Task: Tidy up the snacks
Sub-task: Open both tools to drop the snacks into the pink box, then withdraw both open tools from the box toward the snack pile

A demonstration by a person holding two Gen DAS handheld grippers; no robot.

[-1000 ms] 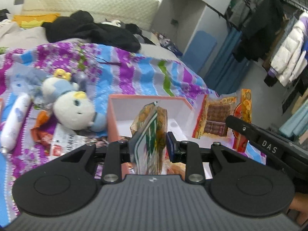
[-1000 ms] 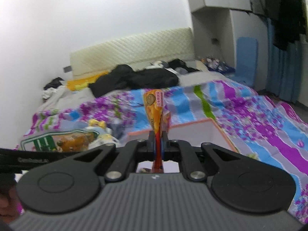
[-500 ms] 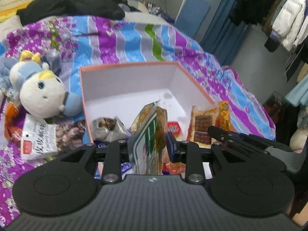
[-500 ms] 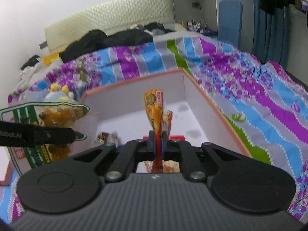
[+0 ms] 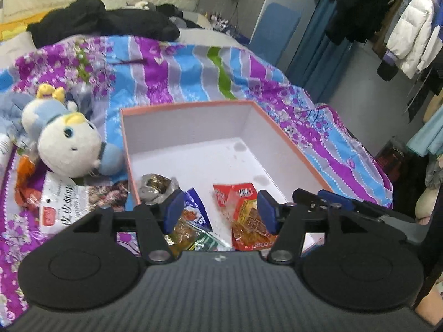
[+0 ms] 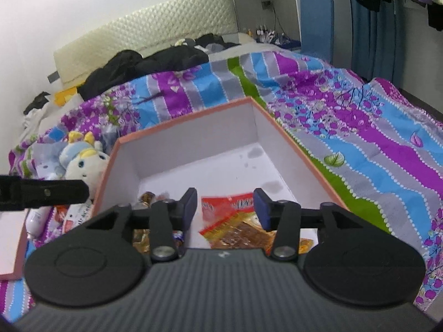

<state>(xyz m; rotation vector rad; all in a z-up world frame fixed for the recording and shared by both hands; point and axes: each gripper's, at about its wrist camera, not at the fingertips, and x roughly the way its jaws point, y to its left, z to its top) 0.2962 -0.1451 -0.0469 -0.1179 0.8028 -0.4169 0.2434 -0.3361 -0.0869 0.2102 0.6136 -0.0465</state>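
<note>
While both grippers hang over the orange-rimmed box (image 5: 288, 141) on the bed, left gripper (image 5: 220, 211) jaws are opening, nothing pinched between the blue pads; right gripper (image 6: 225, 204) jaws opening too, nothing gripped. Snacks lie loose on the white box floor: red packet (image 5: 243, 193), blue packet (image 5: 195, 210), green-and-white bag (image 5: 205, 239), silvery wrapped snack (image 5: 155, 184) in the near-left corner. Striped purple-blue floral bedspread (image 6: 360, 127) covers the bed. Plush toy (image 5: 69, 144) and a white snack bag (image 5: 59, 207) sit left of the box, outside it. Black clothing (image 5: 105, 22) lies near the quilted headboard (image 6: 149, 33); coats hang on a rack (image 5: 401, 22) at the right.
</note>
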